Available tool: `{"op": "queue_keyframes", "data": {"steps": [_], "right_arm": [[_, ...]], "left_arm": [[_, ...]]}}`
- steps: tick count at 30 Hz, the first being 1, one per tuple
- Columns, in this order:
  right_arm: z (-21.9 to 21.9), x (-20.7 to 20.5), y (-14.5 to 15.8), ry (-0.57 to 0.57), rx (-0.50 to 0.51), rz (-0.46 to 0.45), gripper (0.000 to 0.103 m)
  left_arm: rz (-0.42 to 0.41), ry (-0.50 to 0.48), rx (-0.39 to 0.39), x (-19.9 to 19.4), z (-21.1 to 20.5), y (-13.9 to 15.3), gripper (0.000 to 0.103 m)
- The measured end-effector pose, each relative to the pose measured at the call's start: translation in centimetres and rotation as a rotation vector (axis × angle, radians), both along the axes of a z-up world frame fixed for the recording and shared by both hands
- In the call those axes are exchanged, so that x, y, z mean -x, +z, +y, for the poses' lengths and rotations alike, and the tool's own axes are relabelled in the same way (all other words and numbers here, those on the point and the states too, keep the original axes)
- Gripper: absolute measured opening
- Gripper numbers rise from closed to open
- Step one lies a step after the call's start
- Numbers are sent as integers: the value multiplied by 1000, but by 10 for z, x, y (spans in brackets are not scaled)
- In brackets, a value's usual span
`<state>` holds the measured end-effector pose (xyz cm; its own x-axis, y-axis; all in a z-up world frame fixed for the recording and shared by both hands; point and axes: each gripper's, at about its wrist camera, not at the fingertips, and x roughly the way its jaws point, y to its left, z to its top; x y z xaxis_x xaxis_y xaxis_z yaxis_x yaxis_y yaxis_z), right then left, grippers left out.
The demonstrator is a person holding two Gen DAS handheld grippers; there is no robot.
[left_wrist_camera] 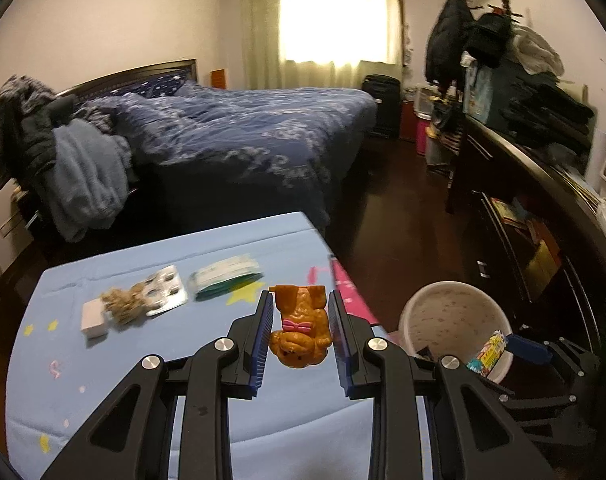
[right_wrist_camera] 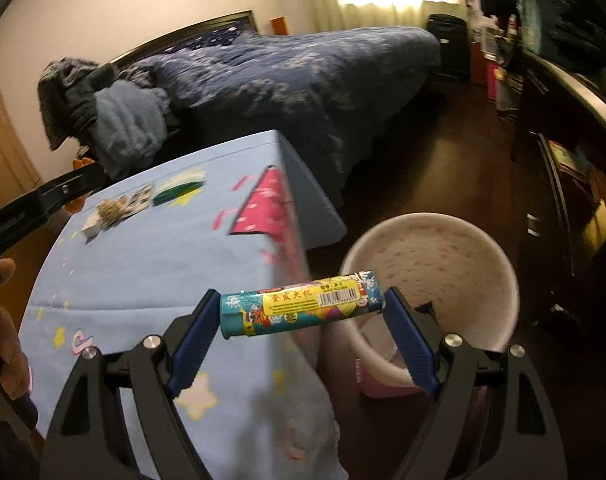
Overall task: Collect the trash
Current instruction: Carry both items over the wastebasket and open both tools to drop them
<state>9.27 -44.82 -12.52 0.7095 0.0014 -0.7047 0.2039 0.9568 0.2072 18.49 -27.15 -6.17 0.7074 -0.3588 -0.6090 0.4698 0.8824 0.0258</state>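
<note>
Printed-paper tube (right_wrist_camera: 301,307), light, stiff, crushable: right gripper (right_wrist_camera: 301,314) clamps its ends, lower centre, beside bin (right_wrist_camera: 511,280). Left gripper (left_wrist_camera: 299,332) fingers grip dog figurine (left_wrist_camera: 301,330) by its flanks.

A lived-in home bedroom. A bed (left_wrist_camera: 239,140) with a rumpled dark blue duvet fills the middle left of the frame, a curtained window (left_wrist_camera: 335,16) glows at top centre, and coats and bags (left_wrist_camera: 471,36) hang at upper right above a cluttered dark dresser (left_wrist_camera: 543,168).
</note>
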Motion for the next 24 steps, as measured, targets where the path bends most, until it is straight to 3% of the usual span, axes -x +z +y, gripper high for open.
{"op": "queue_keyframes", "data": {"steps": [24], "right_arm": [[-99,26,-13,-258,47,13,82]], "left_arm": [[-12,-274,-14,-3,-125,-2,29]]}}
